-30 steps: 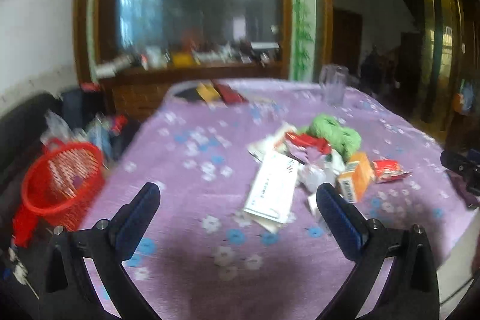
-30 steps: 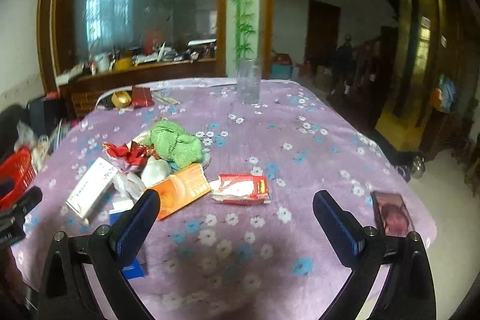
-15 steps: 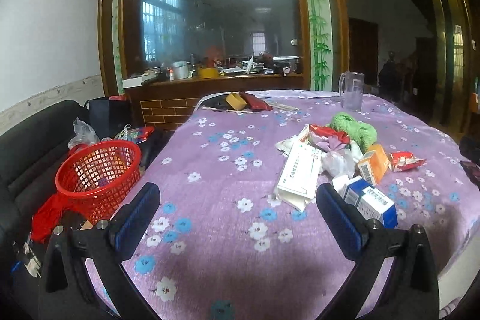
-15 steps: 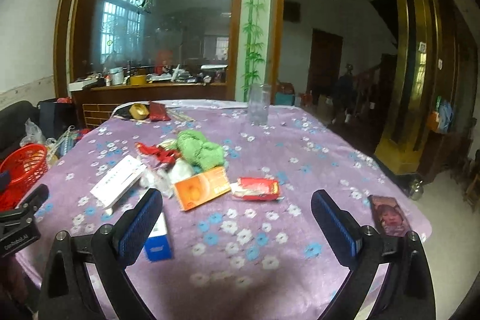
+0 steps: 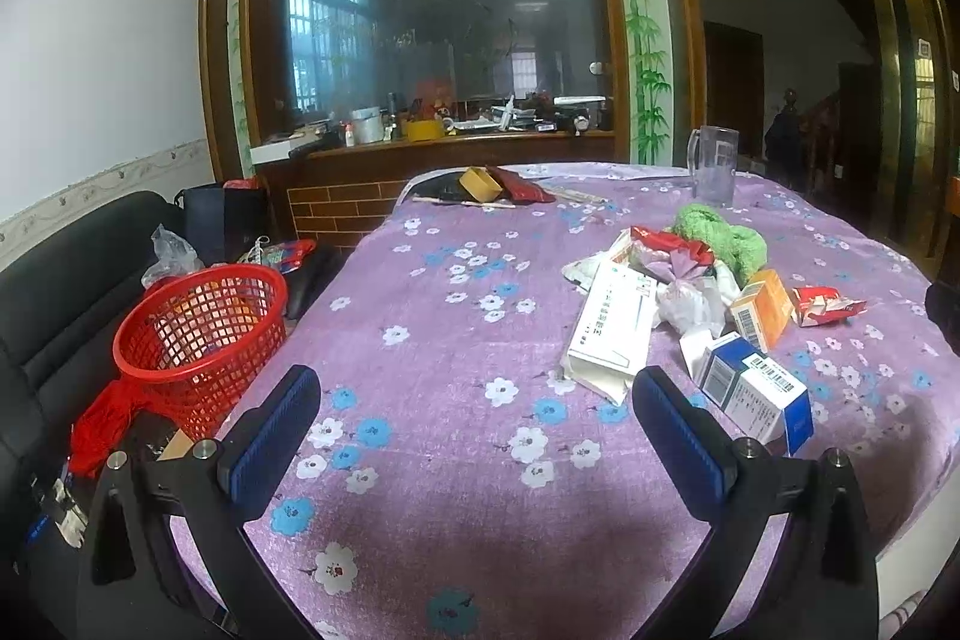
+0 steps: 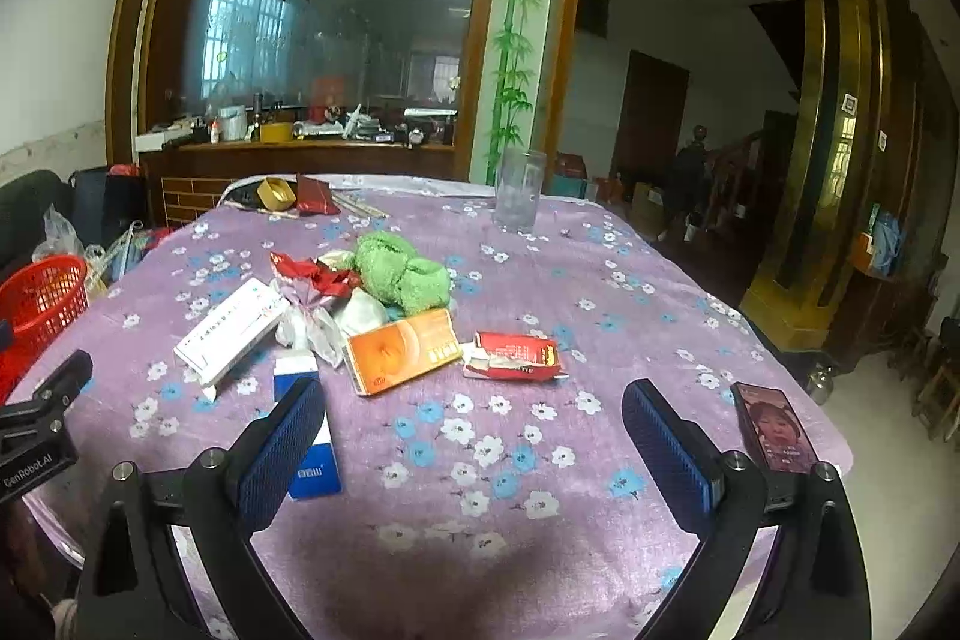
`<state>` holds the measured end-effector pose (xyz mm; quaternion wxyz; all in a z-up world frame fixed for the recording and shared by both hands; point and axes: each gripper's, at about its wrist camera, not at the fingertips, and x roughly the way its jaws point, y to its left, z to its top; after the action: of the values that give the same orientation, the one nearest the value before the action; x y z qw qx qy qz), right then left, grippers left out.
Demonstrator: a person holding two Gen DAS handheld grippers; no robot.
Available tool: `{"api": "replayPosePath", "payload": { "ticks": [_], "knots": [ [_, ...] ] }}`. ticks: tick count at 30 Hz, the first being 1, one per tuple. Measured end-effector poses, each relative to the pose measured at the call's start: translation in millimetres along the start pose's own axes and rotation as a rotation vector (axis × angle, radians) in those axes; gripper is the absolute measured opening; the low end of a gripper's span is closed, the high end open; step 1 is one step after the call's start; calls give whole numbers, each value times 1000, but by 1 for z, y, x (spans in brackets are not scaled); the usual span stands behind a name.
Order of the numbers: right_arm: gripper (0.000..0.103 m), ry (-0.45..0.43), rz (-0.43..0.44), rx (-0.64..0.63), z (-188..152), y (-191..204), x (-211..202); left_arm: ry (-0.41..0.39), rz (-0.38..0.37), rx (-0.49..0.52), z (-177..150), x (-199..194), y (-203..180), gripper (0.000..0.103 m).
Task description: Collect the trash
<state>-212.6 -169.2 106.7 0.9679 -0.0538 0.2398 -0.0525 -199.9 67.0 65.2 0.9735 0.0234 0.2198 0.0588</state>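
Blue-and-white box (image 5: 755, 390) just right of spread left claw (image 5: 474, 400), right claw (image 6: 471, 415) spread

Our left tongs (image 5: 477, 412) are black, angular arms that end in flat fingers faced with ribbed blue pads (image 5: 273, 424), with round silver screws (image 5: 203, 450) set in the joints. Our right tongs (image 6: 474, 427) are built the same: black frame, blue pads (image 6: 666, 445), silver screws (image 6: 733, 460). On the left tongs' black body, white lettering (image 6: 27, 467) reads "GenRobot.AI".
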Motion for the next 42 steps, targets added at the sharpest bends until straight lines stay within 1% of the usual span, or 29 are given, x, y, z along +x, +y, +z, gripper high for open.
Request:
{"api": "replayPosePath", "payload": {
  "ticks": [9, 22, 35, 37, 42],
  "knots": [
    [101, 31, 1, -9, -1, 3, 6, 17, 1, -4, 0, 3, 2, 103],
    [101, 39, 0, -36, -2, 11, 7, 30, 0, -1, -1, 5, 5, 103],
    [101, 55, 13, -34, -2, 14, 13, 39, -6, 7, -2, 8, 5, 103],
    [101, 63, 26, -30, -2, 14, 15, 46, -12, 11, -1, 9, 5, 103],
    [99, 107, 98, -2, -2, 9, 25, 79, -30, 24, 6, 17, 5, 103]
  ]
}}
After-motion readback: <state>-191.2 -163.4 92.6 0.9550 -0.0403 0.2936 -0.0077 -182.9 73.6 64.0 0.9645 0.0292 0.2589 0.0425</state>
